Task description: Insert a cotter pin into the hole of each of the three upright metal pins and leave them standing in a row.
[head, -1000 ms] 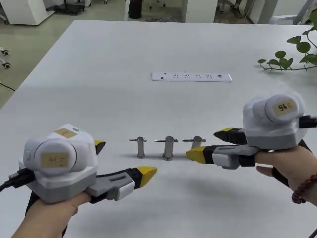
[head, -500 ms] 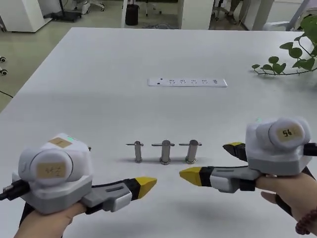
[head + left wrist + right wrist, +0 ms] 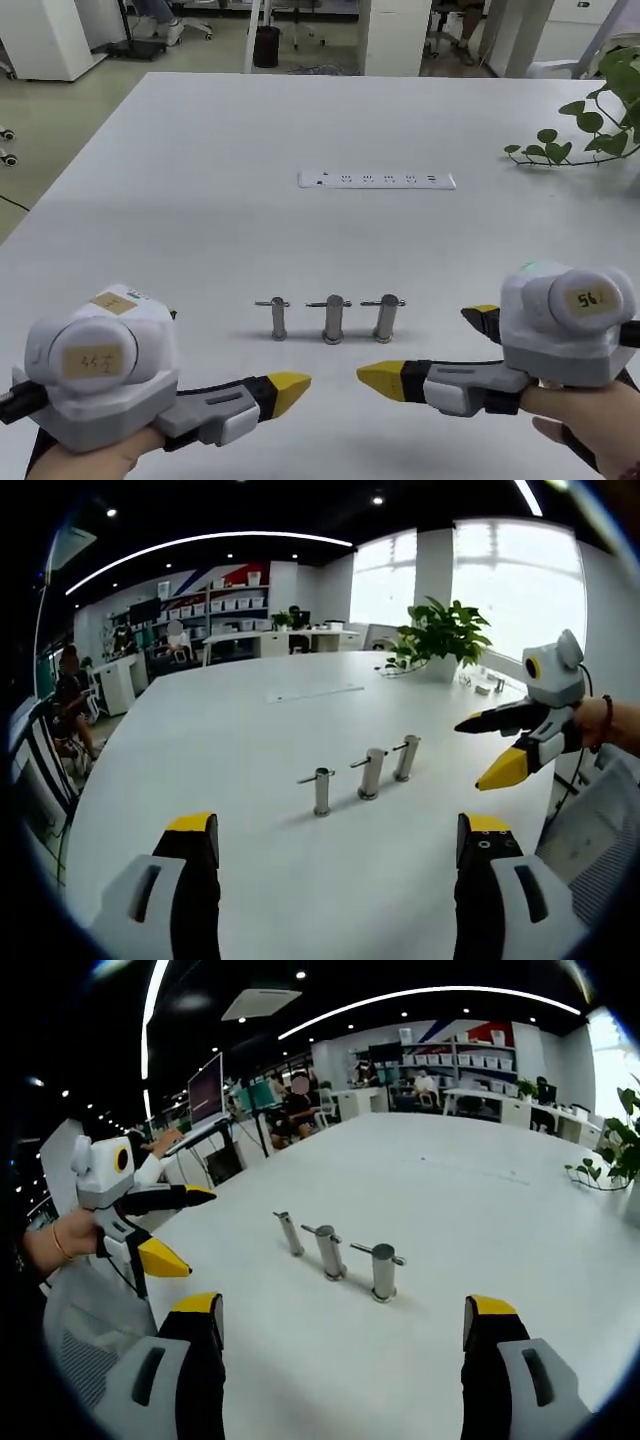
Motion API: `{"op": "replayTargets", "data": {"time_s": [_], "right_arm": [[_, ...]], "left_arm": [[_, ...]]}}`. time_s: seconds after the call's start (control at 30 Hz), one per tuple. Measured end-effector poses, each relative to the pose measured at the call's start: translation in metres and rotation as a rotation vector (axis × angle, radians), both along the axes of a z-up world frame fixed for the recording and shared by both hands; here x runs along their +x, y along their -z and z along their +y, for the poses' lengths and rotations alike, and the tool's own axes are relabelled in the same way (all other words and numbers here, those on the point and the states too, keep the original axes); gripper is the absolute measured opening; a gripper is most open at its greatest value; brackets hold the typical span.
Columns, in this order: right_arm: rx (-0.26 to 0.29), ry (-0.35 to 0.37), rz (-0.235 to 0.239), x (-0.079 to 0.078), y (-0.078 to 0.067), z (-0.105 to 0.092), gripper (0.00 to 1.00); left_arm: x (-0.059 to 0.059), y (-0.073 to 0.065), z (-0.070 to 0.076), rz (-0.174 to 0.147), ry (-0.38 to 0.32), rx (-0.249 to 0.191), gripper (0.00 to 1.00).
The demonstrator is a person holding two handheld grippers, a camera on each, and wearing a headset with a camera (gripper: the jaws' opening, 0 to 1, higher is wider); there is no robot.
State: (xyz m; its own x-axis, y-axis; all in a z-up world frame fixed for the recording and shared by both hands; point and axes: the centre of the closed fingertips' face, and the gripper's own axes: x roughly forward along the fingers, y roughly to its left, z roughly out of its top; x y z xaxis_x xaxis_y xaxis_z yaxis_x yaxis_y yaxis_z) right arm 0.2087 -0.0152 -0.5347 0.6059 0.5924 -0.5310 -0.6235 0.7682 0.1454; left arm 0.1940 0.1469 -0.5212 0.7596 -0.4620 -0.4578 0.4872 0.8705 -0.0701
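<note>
three metal pins [image 3: 331, 318]: upright in a left-to-right row on worktop [image 3: 300, 230], a cotter pin [image 3: 331, 300] crosswise through each top. left tool [image 3: 337, 825], right tool [image 3: 343, 1305]: jaws wide apart, holding nothing. row lies ahead, between both, roughly equally near.

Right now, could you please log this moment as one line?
metal pins: three upright in row | cotter pins: one through each | left tongs: open, empty | right tongs: open, empty
</note>
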Motion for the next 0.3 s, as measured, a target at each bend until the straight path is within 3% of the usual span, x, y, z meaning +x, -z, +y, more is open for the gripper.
{"op": "replayTargets", "data": {"time_s": [0.3], "right_arm": [[-0.011,0.002,-0.006,-0.0029,-0.0008,-0.0024,0.97]], "left_arm": [[-0.0037,0.0023,0.0038,0.013,-0.009,0.001,0.98]]}}
